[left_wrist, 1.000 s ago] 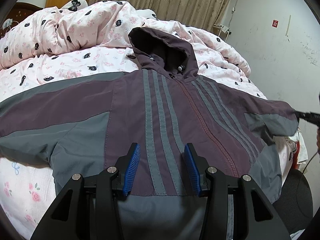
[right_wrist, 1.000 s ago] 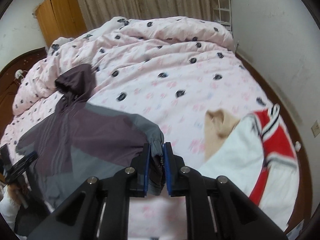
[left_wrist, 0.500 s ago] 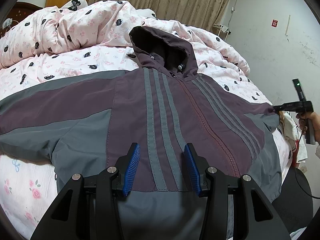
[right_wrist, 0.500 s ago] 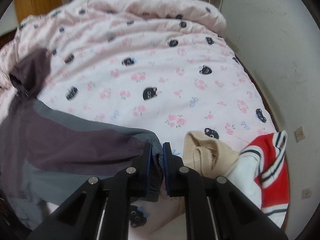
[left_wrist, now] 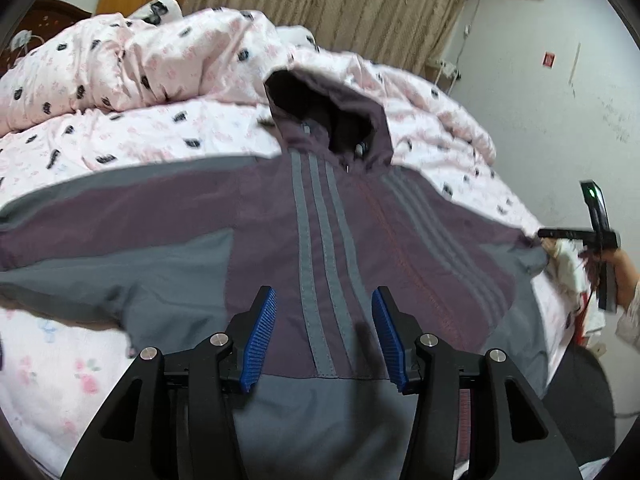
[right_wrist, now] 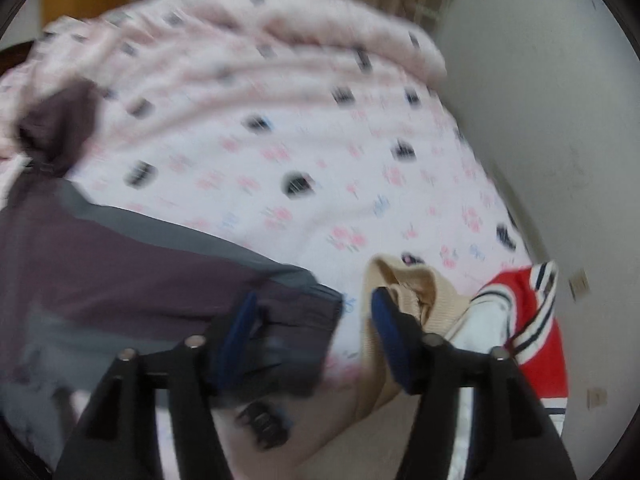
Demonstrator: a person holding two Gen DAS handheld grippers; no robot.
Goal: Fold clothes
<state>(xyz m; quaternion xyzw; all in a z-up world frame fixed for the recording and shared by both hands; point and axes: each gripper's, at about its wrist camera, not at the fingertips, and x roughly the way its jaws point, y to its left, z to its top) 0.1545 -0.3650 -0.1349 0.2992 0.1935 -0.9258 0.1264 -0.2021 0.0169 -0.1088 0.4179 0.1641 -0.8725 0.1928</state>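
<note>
The hooded jacket [left_wrist: 320, 248] lies spread front-up across the pink patterned bedsheet [left_wrist: 160, 144], zip closed, hood [left_wrist: 332, 120] pointing toward the rumpled duvet [left_wrist: 140, 56], both sleeves stretched out sideways. Nothing on it is folded over as it lies now.

Your left gripper [left_wrist: 324, 336] hovers over the lower front panel with its jaws wide apart, the blue pads straddling the grey stripes and holding nothing. Your right gripper [right_wrist: 316, 340] is out at the end of the right sleeve [right_wrist: 296, 312], jaws also spread wide; the cuff lies between and just under the fingers, but nothing is pinched. The right view is blurred, so you cannot tell whether the left pad touches the cloth.

Expect the jacket to behave as a light, thin shell fabric: soft, limp, probably a little slick, so it will likely slide on the sheet and sag wherever you leave it unsupported. Take hold at doubled edges, where there is bulk to bite: the elastic cuff, the hem band, or the shoulder seam. A pinch in the middle of a single panel may slip out or drag up only one layer.

Watch the beige garment [right_wrist: 404, 292] and the red-and-white top [right_wrist: 524, 312] just beside the cuff; a low grasp there could catch them as well.
</note>
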